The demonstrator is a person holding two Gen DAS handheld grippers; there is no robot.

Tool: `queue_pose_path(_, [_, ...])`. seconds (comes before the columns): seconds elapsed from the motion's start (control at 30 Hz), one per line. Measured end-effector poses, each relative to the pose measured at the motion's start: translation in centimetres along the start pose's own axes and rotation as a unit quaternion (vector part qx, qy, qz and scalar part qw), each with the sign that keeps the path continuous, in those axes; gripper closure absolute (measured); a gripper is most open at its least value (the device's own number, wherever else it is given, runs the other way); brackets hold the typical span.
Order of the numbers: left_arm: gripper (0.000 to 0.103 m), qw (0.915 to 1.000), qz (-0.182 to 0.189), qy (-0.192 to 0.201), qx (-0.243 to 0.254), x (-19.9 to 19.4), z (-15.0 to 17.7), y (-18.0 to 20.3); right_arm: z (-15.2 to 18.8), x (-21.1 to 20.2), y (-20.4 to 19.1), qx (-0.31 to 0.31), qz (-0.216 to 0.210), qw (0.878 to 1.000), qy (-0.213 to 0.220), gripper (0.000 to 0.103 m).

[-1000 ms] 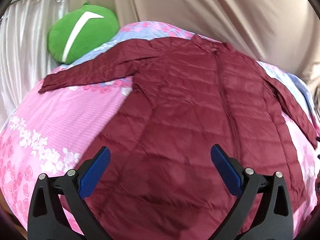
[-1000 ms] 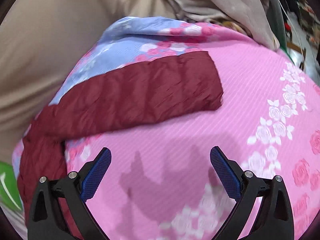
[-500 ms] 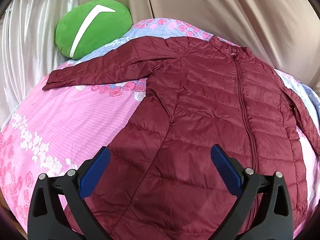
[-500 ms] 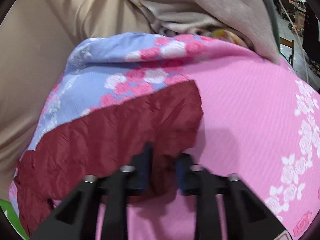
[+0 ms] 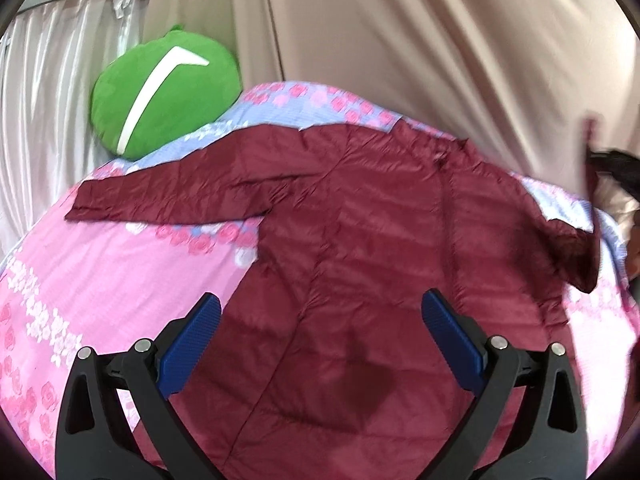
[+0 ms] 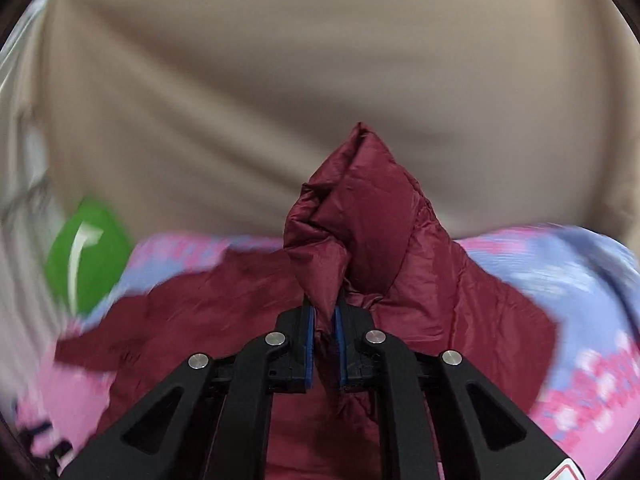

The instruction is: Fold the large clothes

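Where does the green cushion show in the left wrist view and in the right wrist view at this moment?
Left wrist: green cushion upper left, at the far edge of the bed, beyond the jacket's outstretched sleeve.
Right wrist: cushion at the left edge, mid-height, blurred, left of the sleeve held in the right tongs.
Shared landmark: the beige curtain behind the bed.
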State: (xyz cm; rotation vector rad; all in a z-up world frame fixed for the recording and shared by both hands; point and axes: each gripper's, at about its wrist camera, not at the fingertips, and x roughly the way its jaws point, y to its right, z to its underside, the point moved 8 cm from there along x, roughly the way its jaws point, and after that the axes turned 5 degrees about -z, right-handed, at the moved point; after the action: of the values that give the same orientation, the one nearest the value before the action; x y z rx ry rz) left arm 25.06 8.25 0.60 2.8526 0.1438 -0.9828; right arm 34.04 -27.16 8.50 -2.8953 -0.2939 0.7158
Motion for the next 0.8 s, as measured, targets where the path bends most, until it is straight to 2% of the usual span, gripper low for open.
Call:
queue_pose_path(0.07, [0.005, 0.9998, 0.019, 0.000, -0.007, 0.2, -0.8, 0.7, 3.6, 4.1, -6.5, -0.055, -0.048, 0.996, -0.052, 0.084])
queue_pose_path(0.13, [0.005, 0.9986, 0.046, -0.022, -0.014, 1.5, -1.3, 1.6, 7.7, 6.5, -10.4, -0.082, -0.071, 0.990, -0.095, 0.071])
queue_pose_path(0.2, [0.005, 0.9967, 0.064, -0.045, -0.021, 2.8, -1.4, 2.1, 11.0, 7.7, -12.5, -0.101, -0.077, 0.984, -0.125, 0.067])
queue_pose_path(0.23, [0.005, 0.9941, 0.086, -0.062, -0.025, 3.7, -1.4, 2.7, 12.7, 7.4, -13.2, -0.112, -0.077, 0.982, -0.134, 0.063])
queue_pose_path(0.3, [0.005, 0.9892, 0.109, -0.092, -0.036, 5.8, -1.4, 3.6, 14.6, 6.1, -13.2, -0.121, -0.080, 0.980, -0.139, 0.055])
queue_pose_path(0.33, [0.005, 0.9867, 0.124, -0.098, -0.038, 6.5, -1.5, 4.1, 15.2, 5.2, -12.8, -0.121, -0.084, 0.980, -0.133, 0.049])
queue_pose_path(0.43, [0.005, 0.9819, 0.140, -0.121, -0.041, 9.2, -1.4, 5.4, 15.3, 1.1, -9.6, -0.104, -0.068, 0.987, -0.107, 0.040])
queue_pose_path(0.5, [0.005, 0.9780, 0.148, -0.142, -0.037, 11.3, -1.2, 6.9, 15.0, -1.3, -5.8, -0.073, -0.050, 0.992, -0.092, 0.037])
queue_pose_path(0.57, [0.005, 0.9700, 0.174, -0.165, -0.039, 12.9, -0.8, 8.4, 14.7, -2.5, -2.1, -0.039, -0.018, 0.996, -0.084, 0.036])
queue_pose_path(0.67, [0.005, 0.9592, 0.183, -0.210, -0.049, 15.8, 0.2, 10.2, 14.8, -3.6, 3.1, 0.017, 0.015, 0.996, -0.091, 0.035])
queue_pose_path(0.7, [0.008, 0.9564, 0.185, -0.220, -0.053, 16.7, 0.3, 10.8, 14.9, -3.7, 4.4, 0.032, 0.022, 0.995, -0.094, 0.035])
queue_pose_path(0.77, [0.023, 0.9544, 0.190, -0.225, -0.048, 17.5, 0.3, 11.6, 15.4, -3.7, 6.6, 0.063, 0.027, 0.992, -0.102, 0.035])
queue_pose_path(0.8, [0.045, 0.9526, 0.197, -0.228, -0.045, 17.8, 0.1, 12.0, 15.6, -3.5, 7.4, 0.082, 0.022, 0.991, -0.106, 0.035])
